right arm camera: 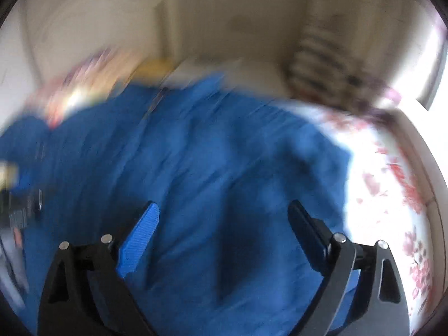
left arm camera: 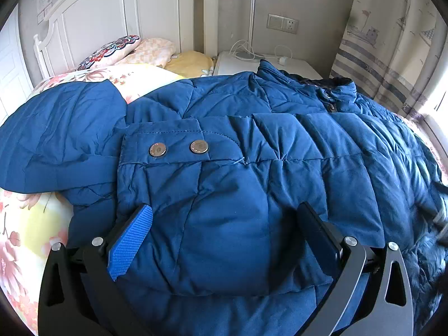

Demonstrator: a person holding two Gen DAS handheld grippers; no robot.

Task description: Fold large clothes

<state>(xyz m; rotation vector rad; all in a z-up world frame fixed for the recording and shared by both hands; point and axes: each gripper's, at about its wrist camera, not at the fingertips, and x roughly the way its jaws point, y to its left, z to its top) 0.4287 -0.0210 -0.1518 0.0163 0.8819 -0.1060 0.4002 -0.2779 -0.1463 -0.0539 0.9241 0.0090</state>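
A large blue quilted jacket (left arm camera: 294,140) lies spread on the bed, collar and zip toward the far side. One sleeve (left arm camera: 224,238) is folded across its body, and its cuff tab carries two metal snaps (left arm camera: 157,149). My left gripper (left arm camera: 225,212) stands open, wide, with the puffy sleeve end lying between its fingers. The blue left pad (left arm camera: 131,240) shows its face free of the cloth. The right wrist view is badly blurred. There my right gripper (right arm camera: 224,210) is open above the jacket (right arm camera: 196,154), with nothing pinched between its fingers.
A floral bedsheet (left arm camera: 33,224) shows at the left, and at the right (right arm camera: 378,182) in the right wrist view. Pillows (left arm camera: 112,50) lie against a white headboard (left arm camera: 112,14). A white nightstand (left arm camera: 238,64) with cables stands behind the jacket; a patterned curtain (left arm camera: 392,42) hangs at the right.
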